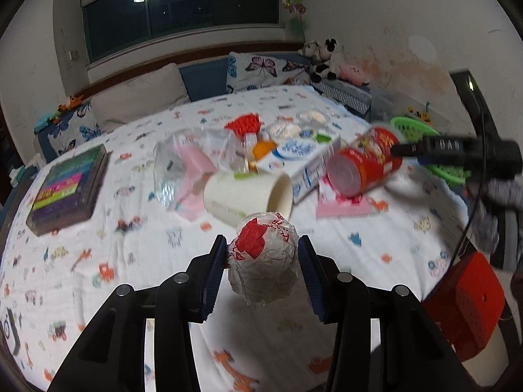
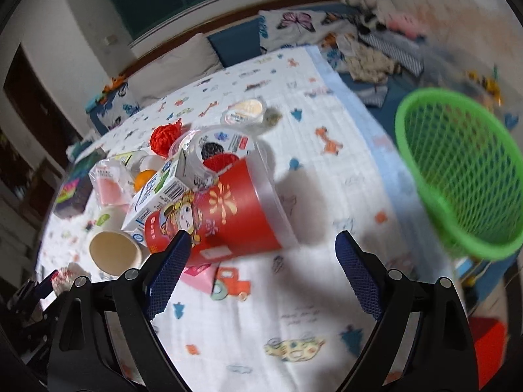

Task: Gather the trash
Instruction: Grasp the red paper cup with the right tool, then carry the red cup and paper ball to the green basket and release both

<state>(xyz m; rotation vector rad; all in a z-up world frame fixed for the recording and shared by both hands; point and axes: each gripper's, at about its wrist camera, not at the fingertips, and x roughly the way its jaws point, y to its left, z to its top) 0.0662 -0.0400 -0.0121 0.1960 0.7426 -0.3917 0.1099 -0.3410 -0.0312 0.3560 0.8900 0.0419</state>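
A: Left tool (image 1: pixel 261 261) clenched on paper wad (image 1: pixel 264 258), lifted off bed (image 1: pixel 130 261). Probably carried for green basket (image 2: pixel 464 179).
B: Right tool (image 2: pixel 261 261)?
A: Spread wide, empty. Red can (image 2: pixel 225 219) on its side just ahead, touching left pad, not gripped. Milk carton (image 2: pixel 160 192) and paper cup (image 2: pixel 114 253) piled beside it. Basket off right.

"DAB"-like letters on right tongs (image 1: pixel 451 146).
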